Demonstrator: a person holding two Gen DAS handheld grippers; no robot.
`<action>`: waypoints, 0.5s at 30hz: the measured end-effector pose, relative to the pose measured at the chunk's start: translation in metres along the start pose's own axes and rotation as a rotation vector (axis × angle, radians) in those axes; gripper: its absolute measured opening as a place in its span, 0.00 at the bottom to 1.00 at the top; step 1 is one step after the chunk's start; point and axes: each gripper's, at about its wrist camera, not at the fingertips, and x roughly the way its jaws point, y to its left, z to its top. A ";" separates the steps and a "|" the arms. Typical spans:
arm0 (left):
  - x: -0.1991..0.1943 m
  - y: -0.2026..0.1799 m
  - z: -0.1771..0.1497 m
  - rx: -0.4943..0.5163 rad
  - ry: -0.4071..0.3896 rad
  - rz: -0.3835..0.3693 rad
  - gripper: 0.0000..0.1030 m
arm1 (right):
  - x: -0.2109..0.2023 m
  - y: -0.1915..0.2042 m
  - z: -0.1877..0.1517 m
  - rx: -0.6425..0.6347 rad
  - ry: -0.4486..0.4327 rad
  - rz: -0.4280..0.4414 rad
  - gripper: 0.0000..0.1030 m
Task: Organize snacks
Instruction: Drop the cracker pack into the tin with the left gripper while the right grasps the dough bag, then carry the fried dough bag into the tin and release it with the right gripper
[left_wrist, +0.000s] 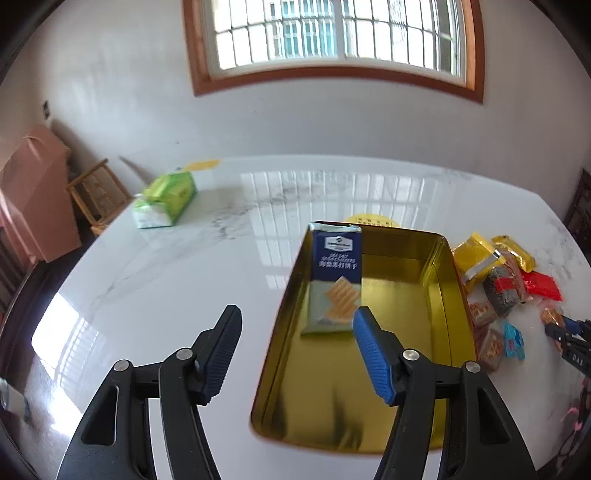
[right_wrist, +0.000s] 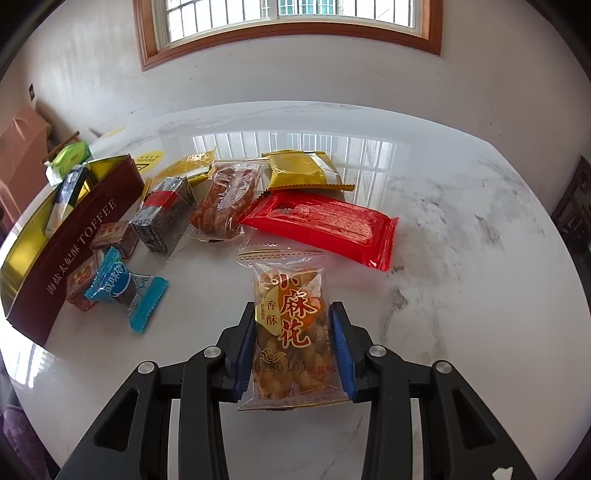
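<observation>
My left gripper (left_wrist: 297, 325) is open and empty above the near left rim of a gold-lined toffee tin (left_wrist: 439, 295). A blue cracker packet (left_wrist: 334, 280) lies inside the tin, leaning on its left wall. My right gripper (right_wrist: 293, 325) is shut on a clear packet of fried twists (right_wrist: 291, 325) and holds it just above the white marble table (right_wrist: 461, 258). The tin (right_wrist: 74, 243) shows maroon outside at the left of the right wrist view, with the cracker packet (right_wrist: 66, 195) in it.
Loose snacks lie right of the tin: a red packet (right_wrist: 325, 225), a gold packet (right_wrist: 299, 170), a clear packet of fried pieces (right_wrist: 225, 203), a dark bar (right_wrist: 166, 214), a blue candy (right_wrist: 125, 291). A green tissue pack (left_wrist: 166, 199) sits far left. A wooden chair (left_wrist: 96, 192) stands beyond the table.
</observation>
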 end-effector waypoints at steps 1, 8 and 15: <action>-0.005 0.003 -0.005 -0.007 -0.005 -0.003 0.65 | -0.001 -0.001 -0.001 0.010 0.000 0.002 0.34; -0.031 -0.001 -0.032 -0.010 0.014 -0.046 0.65 | -0.017 -0.005 -0.006 0.086 -0.007 0.025 0.34; -0.041 0.003 -0.045 -0.040 0.028 -0.073 0.65 | -0.054 0.027 0.018 0.085 -0.071 0.117 0.34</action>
